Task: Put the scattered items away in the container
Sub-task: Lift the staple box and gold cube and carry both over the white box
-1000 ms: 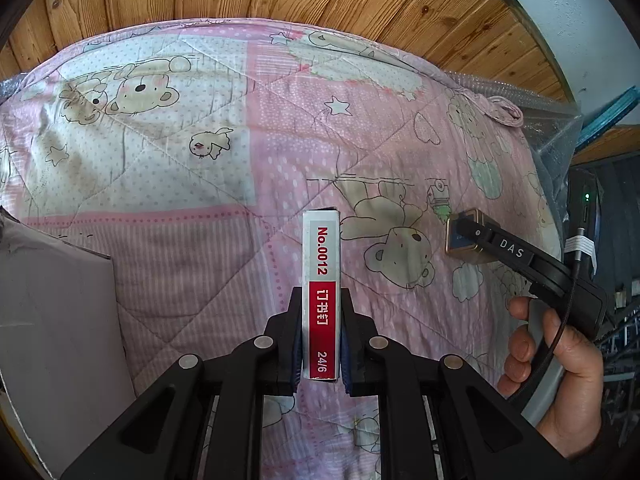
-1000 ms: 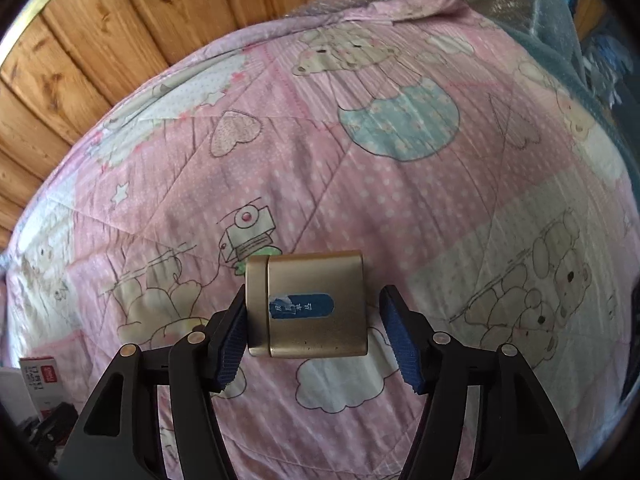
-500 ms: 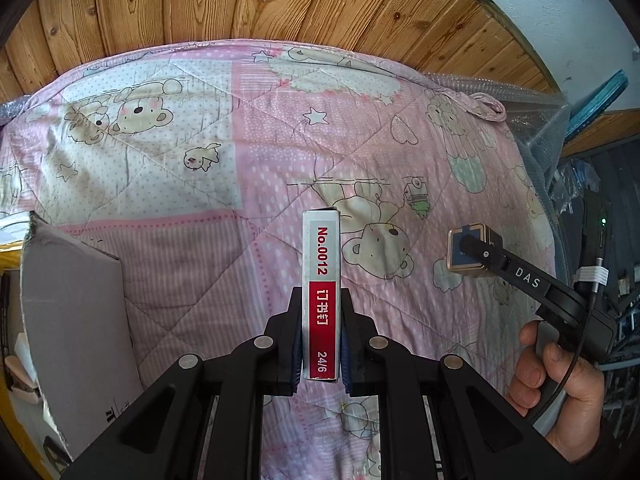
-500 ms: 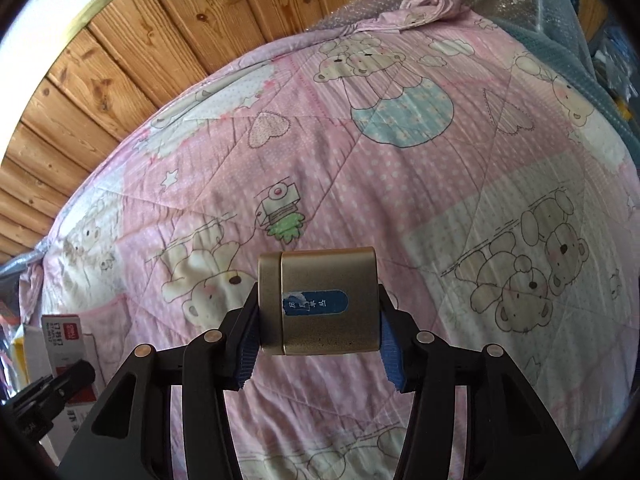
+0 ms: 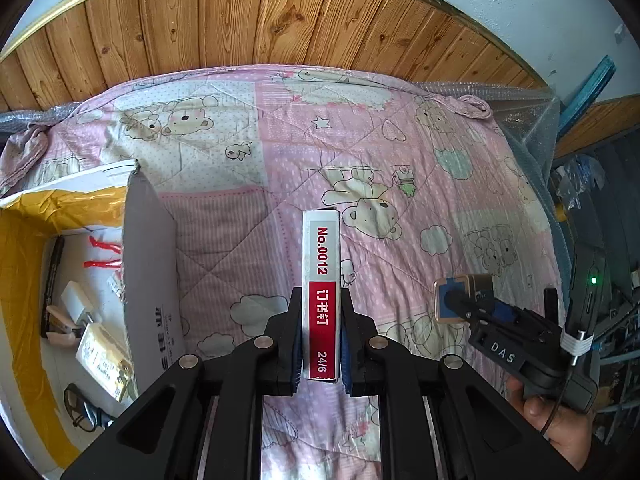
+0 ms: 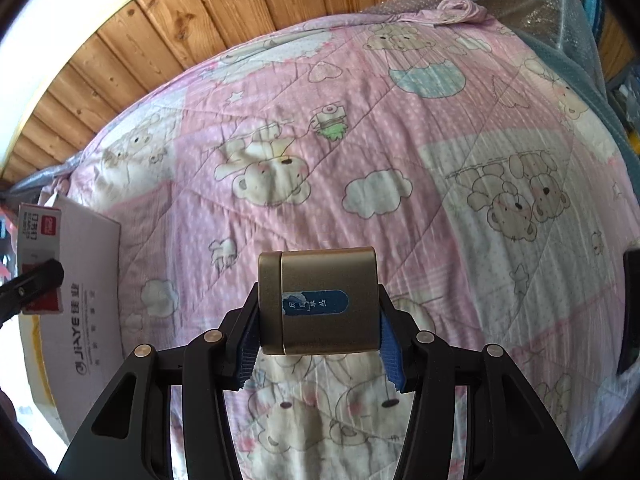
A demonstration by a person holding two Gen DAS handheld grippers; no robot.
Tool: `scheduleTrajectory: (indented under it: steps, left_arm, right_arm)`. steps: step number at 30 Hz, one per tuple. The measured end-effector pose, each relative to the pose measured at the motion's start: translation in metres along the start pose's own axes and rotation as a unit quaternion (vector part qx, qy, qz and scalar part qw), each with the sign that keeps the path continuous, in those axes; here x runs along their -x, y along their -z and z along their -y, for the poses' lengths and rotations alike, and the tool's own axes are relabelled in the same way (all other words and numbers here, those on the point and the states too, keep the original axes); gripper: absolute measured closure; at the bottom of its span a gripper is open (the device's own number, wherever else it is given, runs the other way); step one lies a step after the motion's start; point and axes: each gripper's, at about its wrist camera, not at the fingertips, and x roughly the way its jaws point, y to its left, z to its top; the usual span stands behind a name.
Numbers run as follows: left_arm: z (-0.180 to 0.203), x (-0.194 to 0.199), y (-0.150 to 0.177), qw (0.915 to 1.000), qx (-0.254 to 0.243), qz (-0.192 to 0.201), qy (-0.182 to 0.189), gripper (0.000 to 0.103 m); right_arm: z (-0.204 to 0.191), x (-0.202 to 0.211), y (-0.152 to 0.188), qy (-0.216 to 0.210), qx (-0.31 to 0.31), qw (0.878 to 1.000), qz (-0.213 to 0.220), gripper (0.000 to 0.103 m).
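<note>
Here, the open box point(image 5: 148, 280) sits at the bed's left edge, nearer the left tool point(image 5: 320, 340), which is clamped on a staple box point(image 5: 321, 280) pointing lengthwise away, while the right tool point(image 6: 318, 320) grips a gold tin point(image 6: 320, 300) farther right.

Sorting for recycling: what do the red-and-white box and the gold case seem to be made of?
Red-and-white box in the left gripper: printed cardboard, judging by its matte faces and crisp folded edges. Gold case in the right gripper: probably brushed metal with a satin sheen, possibly metallic-coated plastic.
</note>
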Motion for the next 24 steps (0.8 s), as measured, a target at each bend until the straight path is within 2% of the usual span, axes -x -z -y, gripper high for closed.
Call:
scheduleTrajectory:
  steps: [15, 24]
  left_arm:
    - [-0.001, 0.062, 0.053, 0.9992, 0.001, 0.039, -0.007, 0.088]
    - [-0.019, 0.087, 0.080, 0.9982, 0.024, 0.054, -0.006, 0.088]
  right_arm:
    - [-0.044, 0.030, 0.075, -0.021, 0.083, 0.996, -0.019, 0.050]
    - [-0.086, 0.038, 0.107, -0.039, 0.163, 0.985, -0.032, 0.050]
